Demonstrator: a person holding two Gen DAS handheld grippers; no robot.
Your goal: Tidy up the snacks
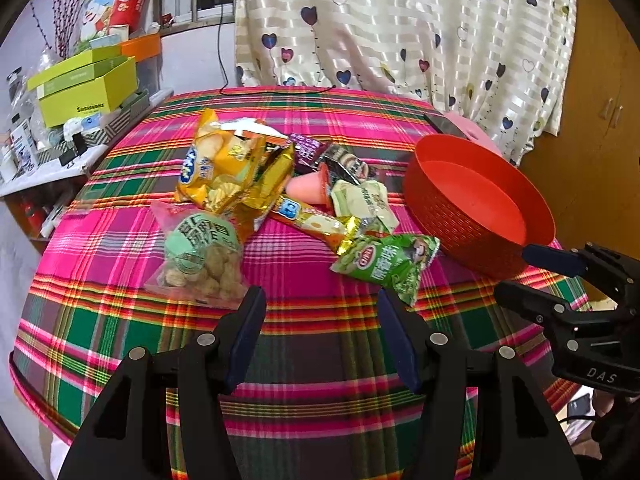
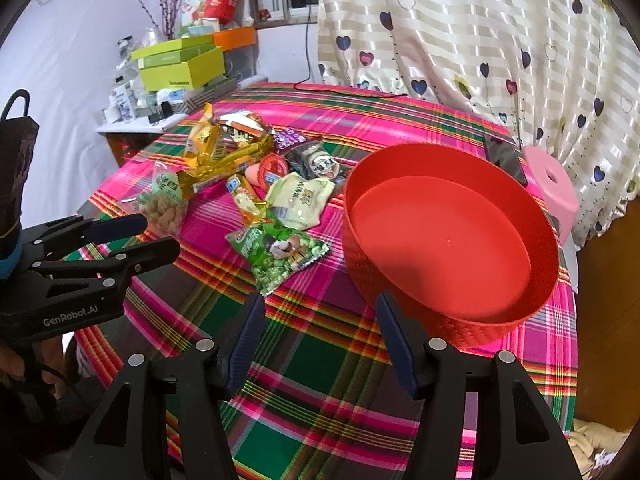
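A heap of snack packets lies mid-table on the plaid cloth (image 1: 120,320): a yellow chip bag (image 1: 224,164), a clear bag of puffs (image 1: 200,256), a green pea bag (image 1: 384,260), a pale green packet (image 1: 364,200) and a pink jelly cup (image 1: 308,186). An empty red basket (image 1: 452,220) stands to their right. My left gripper (image 1: 320,296) hovers open over bare cloth, between the puffs and the pea bag. My right gripper (image 2: 319,300) is open too, its right finger close to the red basket (image 2: 368,264) wall. The pea bag (image 2: 280,252) lies just beyond it.
A side table with green boxes (image 1: 84,88) stands at the left. A heart-print curtain (image 1: 400,32) hangs behind the table. A dark phone (image 2: 504,156) lies behind the basket, with a pink stool (image 2: 552,188) and a wooden cabinet (image 1: 592,120) past the table's right edge.
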